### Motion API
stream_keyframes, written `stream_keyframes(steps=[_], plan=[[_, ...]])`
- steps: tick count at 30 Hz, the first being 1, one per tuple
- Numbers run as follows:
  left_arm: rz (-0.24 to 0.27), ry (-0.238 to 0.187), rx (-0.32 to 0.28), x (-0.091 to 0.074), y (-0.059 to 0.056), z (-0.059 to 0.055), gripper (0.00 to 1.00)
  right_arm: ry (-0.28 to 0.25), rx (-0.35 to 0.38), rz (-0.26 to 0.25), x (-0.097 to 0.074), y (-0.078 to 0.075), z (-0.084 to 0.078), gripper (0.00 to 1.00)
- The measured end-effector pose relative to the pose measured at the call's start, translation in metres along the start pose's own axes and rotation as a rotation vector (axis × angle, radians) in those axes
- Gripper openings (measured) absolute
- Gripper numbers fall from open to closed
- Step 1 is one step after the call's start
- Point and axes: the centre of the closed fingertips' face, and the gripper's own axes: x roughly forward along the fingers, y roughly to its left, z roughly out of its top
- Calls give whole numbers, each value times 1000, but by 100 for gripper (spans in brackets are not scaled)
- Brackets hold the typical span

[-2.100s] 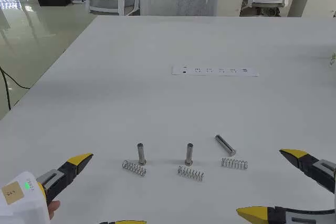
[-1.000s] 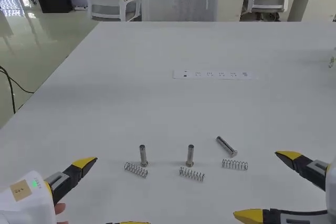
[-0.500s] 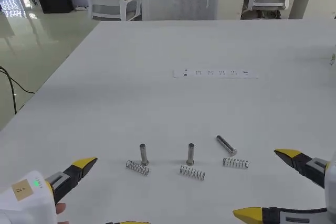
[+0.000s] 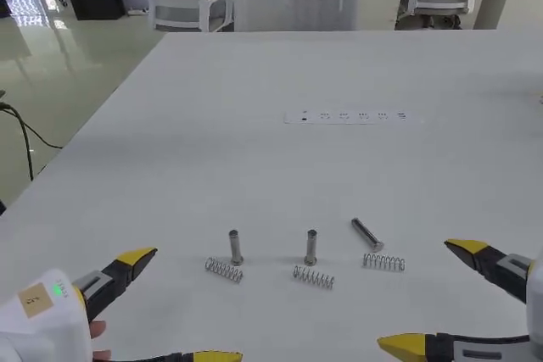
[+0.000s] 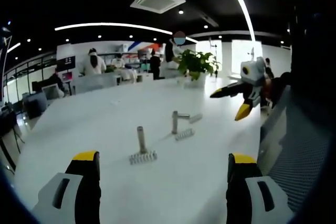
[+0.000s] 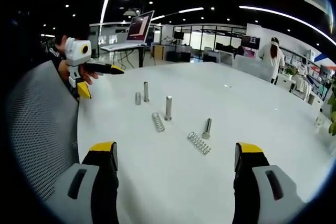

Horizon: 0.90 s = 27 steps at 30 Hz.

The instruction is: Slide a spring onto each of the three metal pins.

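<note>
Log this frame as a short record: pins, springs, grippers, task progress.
pins: left pin and middle pin upright; right pin lying on table
springs: left spring, middle spring, right spring loose, one by each pin
left gripper: open, empty
right gripper: open, empty
progress: no spring on a pin yet

The left gripper has black jaws capped in yellow, grey metal links behind them, and a white housing at the lower left of the head view. The housing bears a lit green lamp and a small tan sticker, and a finger shows beneath it. The right gripper, at the lower right, is built alike, and in each gripper view the jaws rise as grey blocks with an oblong slot, black fronts and yellow caps.
</note>
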Motion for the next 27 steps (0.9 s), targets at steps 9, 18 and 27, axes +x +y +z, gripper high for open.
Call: stream_keyframes(steps=[9, 18, 27], plan=[[3, -6, 8, -3, 0, 7, 98, -2, 5, -6, 0, -2, 0, 92], [3, -13, 8, -4, -1, 12, 98, -2, 5, -4, 0, -2, 0, 92], [-1, -24, -6, -4, -2, 13, 98, -16, 16, -19, -3, -8, 4, 91]])
